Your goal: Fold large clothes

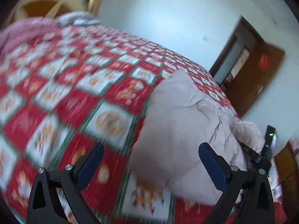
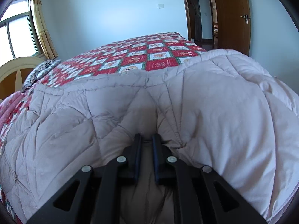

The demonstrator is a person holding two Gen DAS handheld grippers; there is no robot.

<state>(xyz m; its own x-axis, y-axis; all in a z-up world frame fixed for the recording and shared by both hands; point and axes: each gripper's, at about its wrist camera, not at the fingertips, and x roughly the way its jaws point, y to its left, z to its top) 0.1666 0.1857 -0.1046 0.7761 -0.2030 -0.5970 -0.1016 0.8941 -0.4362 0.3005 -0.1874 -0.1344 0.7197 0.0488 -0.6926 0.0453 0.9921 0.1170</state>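
Note:
A large pale pink-grey quilted garment [image 2: 168,108] lies bunched on a bed with a red, white and green patchwork cover [image 2: 142,56]. My right gripper [image 2: 146,140] is shut on a fold of the garment, with fabric pinched between its blue pads. In the left wrist view the garment [image 1: 183,123] lies to the right of centre on the bed cover [image 1: 74,85]. My left gripper [image 1: 151,149] is open and empty, held above the garment's left edge. The view is motion-blurred. The right gripper's body [image 1: 261,155] shows at the garment's far right.
A cream headboard [image 2: 20,65] and a striped pillow [image 2: 41,69] are at the left end of the bed. A pink blanket [image 1: 24,29] lies by the headboard. An open wooden door [image 2: 231,16] is at the back right. A window with a yellow curtain [image 2: 41,24] is at the left.

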